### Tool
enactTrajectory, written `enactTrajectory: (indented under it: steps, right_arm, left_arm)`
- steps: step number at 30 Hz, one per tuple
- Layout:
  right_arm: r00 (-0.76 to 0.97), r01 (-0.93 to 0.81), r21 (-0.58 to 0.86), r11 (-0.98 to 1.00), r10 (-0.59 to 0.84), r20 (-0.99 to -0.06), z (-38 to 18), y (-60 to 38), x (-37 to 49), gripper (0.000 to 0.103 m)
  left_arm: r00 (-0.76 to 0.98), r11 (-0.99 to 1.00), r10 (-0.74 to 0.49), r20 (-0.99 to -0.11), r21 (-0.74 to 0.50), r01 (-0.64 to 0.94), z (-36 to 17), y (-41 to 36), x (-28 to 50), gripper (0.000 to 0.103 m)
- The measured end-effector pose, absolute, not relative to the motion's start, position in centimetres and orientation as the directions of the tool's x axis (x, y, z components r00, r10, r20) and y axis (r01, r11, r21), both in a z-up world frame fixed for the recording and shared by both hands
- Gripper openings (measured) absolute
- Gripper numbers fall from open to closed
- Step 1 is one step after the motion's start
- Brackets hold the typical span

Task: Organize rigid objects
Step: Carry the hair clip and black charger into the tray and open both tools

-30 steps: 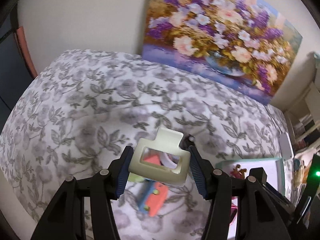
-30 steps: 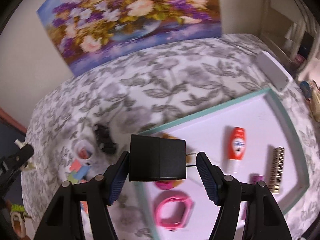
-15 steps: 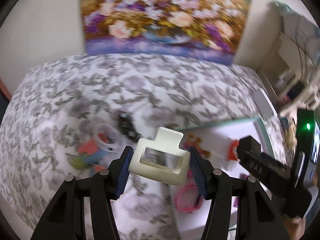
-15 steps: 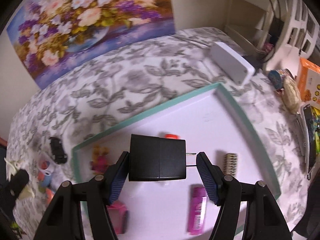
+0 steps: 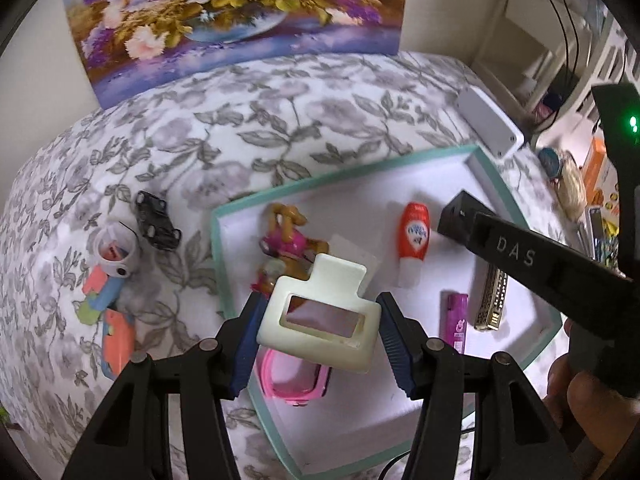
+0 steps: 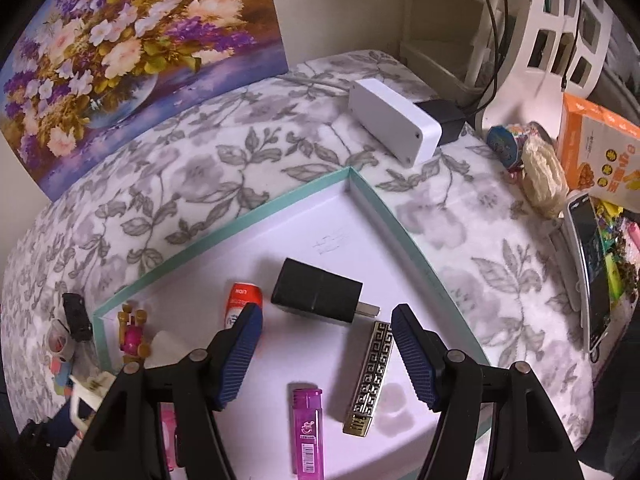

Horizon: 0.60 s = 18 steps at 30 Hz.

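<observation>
Currently, a cream plastic clip (image 5: 320, 280) is gripped in the left claw (image 5: 320, 300), its blue pads pressed against the clip's two sides, and it is held in the air above the near left part of a teal-rimmed tray (image 5: 218, 264). The tray is set on a counter (image 5: 280, 120) covered with a grey floral cloth, in front of a flower painting (image 5: 232, 12) leaned against the wall. The right claw (image 6: 328, 308) is seen open, with nothing pressed between its pads; a black plug adapter (image 6: 316, 294) is seen just beyond its fingertips over the tray's white floor, tilted, clear of both pads, its prongs turned toward the right pad. Whether the adapter is fully settled on the floor cannot be told. Inside the tray a red-and-white tube (image 5: 412, 236), a purple lighter (image 6: 307, 424), a gold patterned bar (image 6: 370, 376), a pink toy figure (image 5: 288, 240) and a pink band (image 5: 292, 376) are laid out apart from one another. Outside the tray, to its left, a black toy car (image 5: 156, 220), a small white cup (image 5: 116, 252) and some coloured pieces (image 5: 112, 312) are left on the cloth. A white box (image 6: 394, 124) is placed near the tray's far corner.
</observation>
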State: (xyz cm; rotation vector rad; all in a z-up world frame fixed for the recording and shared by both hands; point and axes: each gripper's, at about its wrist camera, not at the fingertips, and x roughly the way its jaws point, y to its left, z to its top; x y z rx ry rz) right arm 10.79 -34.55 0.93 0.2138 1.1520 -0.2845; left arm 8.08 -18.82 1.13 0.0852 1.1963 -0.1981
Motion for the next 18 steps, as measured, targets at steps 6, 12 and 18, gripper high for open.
enactTrajectory:
  steps: [6,12,18]
  right_arm:
    - [0.355,0.310,0.030,0.950,-0.087,-0.931,0.0,-34.1,10.9,0.071]
    - [0.354,0.300,0.040,0.953,-0.072,-0.932,-0.2,-33.8,10.9,0.071]
    - [0.368,0.293,0.037,0.956,-0.077,-0.927,0.5,-33.4,10.8,0.071]
  left_arm:
    - [0.332,0.977,-0.070,-0.941,0.003,0.213,-0.1,-19.7,8.1,0.058]
    - [0.327,0.981,-0.065,-0.943,0.000,0.195,-0.2,-19.4,8.3,0.076]
    - [0.335,0.986,-0.072,-0.939,-0.016,0.169,0.5,-18.7,8.4,0.077]
